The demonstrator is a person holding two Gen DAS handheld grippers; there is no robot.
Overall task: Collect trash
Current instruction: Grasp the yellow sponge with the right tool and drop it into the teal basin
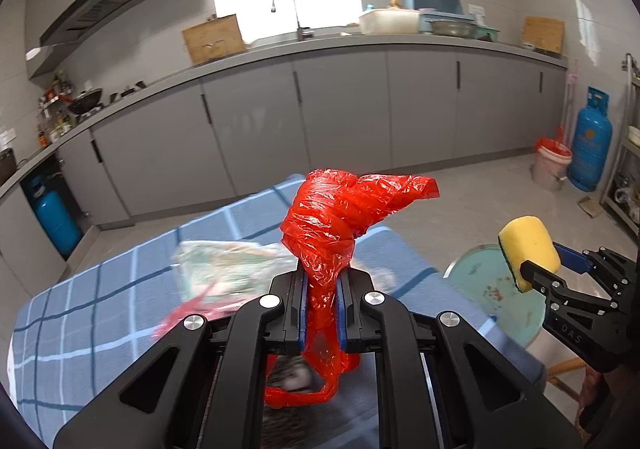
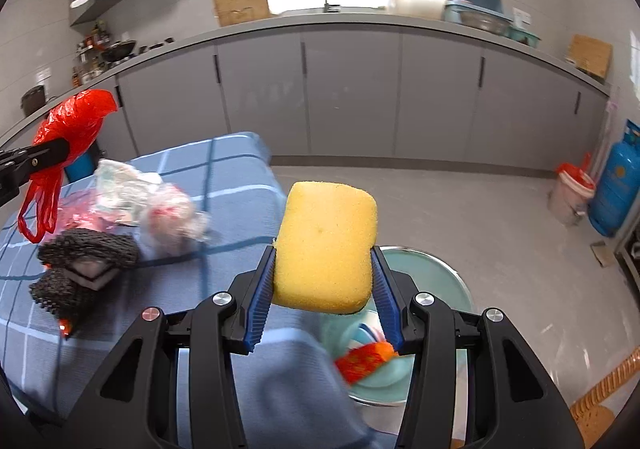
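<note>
Holding two pieces of trash at once, I am in the carry step. My left gripper [image 1: 322,289] has its jaws nearly pressed together on the twisted neck of a red plastic bag [image 1: 340,217], which stands up above the fingertips, its handle loops hanging down behind them. My right gripper [image 2: 324,281] is pinching a yellow sponge [image 2: 326,245] by its two sides, the blue pads [image 2: 262,289] partly spread to its width. In the left view that sponge shows a dark green scouring face.

Both things are lifted clear, above the near right corner of the table with the blue checked cloth [image 2: 224,169]. More trash is on the cloth toward its left edge: crumpled wrappers [image 2: 132,189] and a black mesh bundle [image 2: 80,265]. Just beside the table's right edge stands a pale green stool [image 1: 492,281], with something red and patterned [image 2: 362,363] on it, too blurred to name.

Across the floor, next to a blue gas cylinder [image 2: 616,189], stands a bin lined with a red bag [image 2: 570,193]. I judge that is where this load goes. The next move calls for carrying both hands well across to it, keeping both grips firm, then opening over its mouth.
</note>
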